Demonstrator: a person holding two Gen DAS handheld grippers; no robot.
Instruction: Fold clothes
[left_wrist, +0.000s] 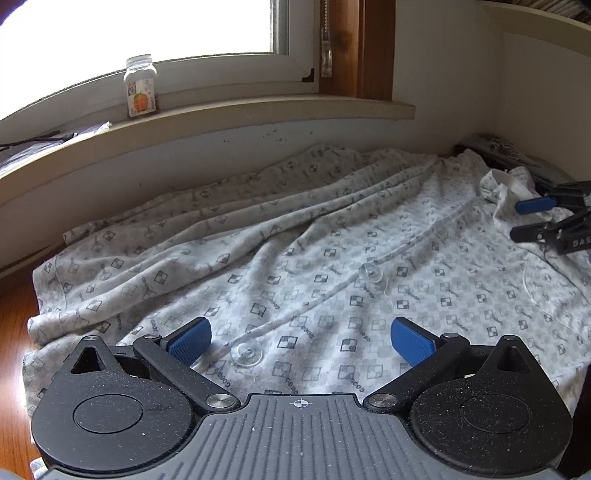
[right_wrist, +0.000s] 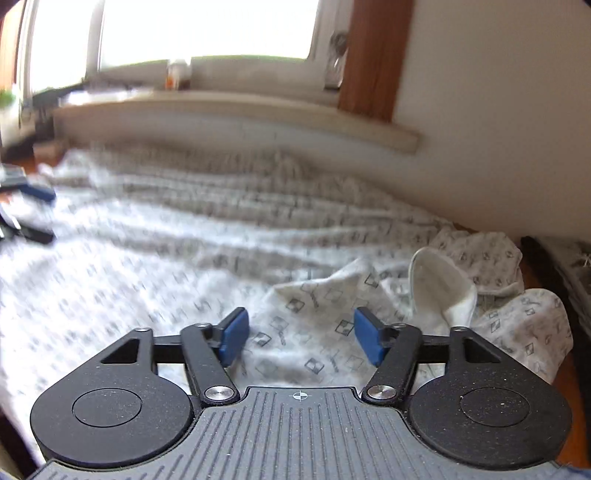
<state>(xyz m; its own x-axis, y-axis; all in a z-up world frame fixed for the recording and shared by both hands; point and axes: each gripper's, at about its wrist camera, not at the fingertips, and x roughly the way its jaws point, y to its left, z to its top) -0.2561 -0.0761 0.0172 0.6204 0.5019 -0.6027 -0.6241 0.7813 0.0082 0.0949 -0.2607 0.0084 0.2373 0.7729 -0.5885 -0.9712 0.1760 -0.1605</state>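
A white button-up shirt (left_wrist: 295, 236) with a grey checked logo print lies spread and wrinkled over the wooden table, its clear buttons facing up. My left gripper (left_wrist: 301, 339) hovers open over the shirt's near hem, nothing between its blue pads. The right gripper (left_wrist: 532, 218) shows at the right edge of the left wrist view, open beside the rumpled collar (left_wrist: 506, 192). In the right wrist view the right gripper (right_wrist: 299, 338) stands open just above the shirt (right_wrist: 184, 240), with the turned-up collar (right_wrist: 443, 291) ahead and to the right. The left gripper (right_wrist: 26, 210) appears blurred at the far left.
A wall and window sill (left_wrist: 221, 114) run close behind the table, with a clear plastic jar (left_wrist: 140, 86) on the sill. Bare wooden tabletop (left_wrist: 14, 314) shows at the left. Dark clutter (left_wrist: 498, 151) lies in the back right corner.
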